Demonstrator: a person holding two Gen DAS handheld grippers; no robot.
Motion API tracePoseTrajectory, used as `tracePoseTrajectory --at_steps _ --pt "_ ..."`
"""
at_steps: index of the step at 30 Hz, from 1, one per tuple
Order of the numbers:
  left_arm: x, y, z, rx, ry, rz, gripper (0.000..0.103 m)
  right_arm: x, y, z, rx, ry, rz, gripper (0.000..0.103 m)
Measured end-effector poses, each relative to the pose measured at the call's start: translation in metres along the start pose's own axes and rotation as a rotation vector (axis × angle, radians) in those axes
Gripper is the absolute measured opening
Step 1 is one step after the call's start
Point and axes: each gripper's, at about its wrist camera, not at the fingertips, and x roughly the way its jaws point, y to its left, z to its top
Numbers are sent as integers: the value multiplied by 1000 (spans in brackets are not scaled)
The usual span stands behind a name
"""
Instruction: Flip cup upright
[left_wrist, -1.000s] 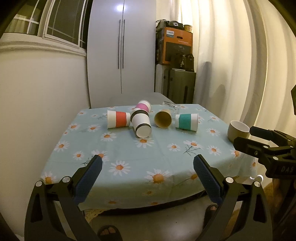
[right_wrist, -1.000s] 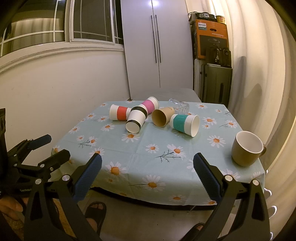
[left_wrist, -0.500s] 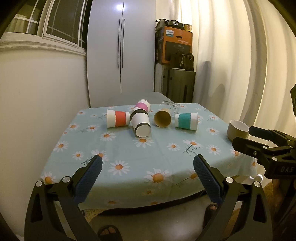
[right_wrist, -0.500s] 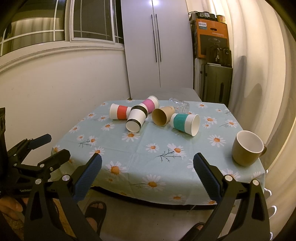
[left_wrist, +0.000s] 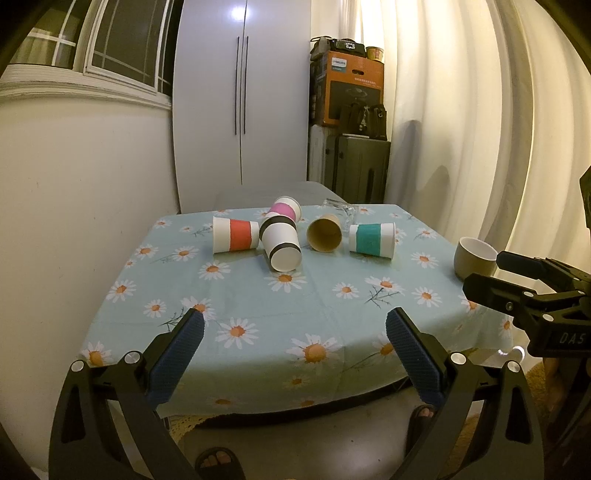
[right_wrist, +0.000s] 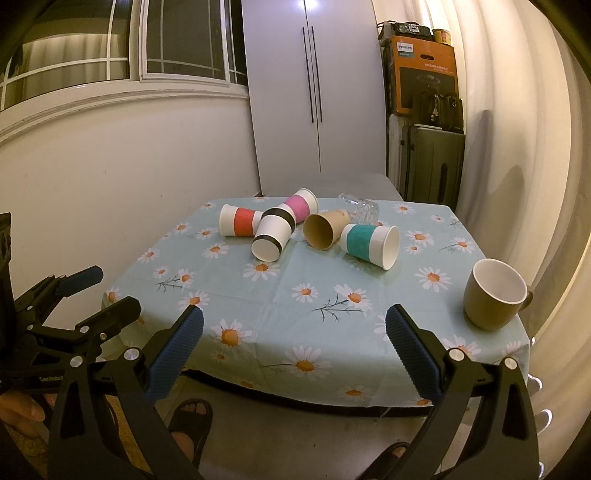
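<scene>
On the daisy tablecloth (right_wrist: 317, 291) we count five paper cups (right_wrist: 271, 236) and a glass (right_wrist: 358, 211) lying tipped at the far side, none righted, while our left gripper (left_wrist: 293, 349) and right gripper (right_wrist: 293, 349) hover short of the table, jaws spread, empty.

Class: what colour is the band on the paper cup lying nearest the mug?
Teal, clearest in the right wrist view.

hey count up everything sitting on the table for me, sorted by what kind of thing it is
Paper cups lying on their sides: 5 (red-band cup, black-band cup, pink-band cup, plain brown cup, teal-band cup)
Clear glass, on its side: 1
Brown mug, upright: 1
Total: 7
</scene>
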Motion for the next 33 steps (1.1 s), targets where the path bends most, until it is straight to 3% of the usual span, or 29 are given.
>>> tracePoseTrajectory --at_steps 33 --pt "12 1 -5 -20 55 6 96 0 3 1 3 -3 0 98"
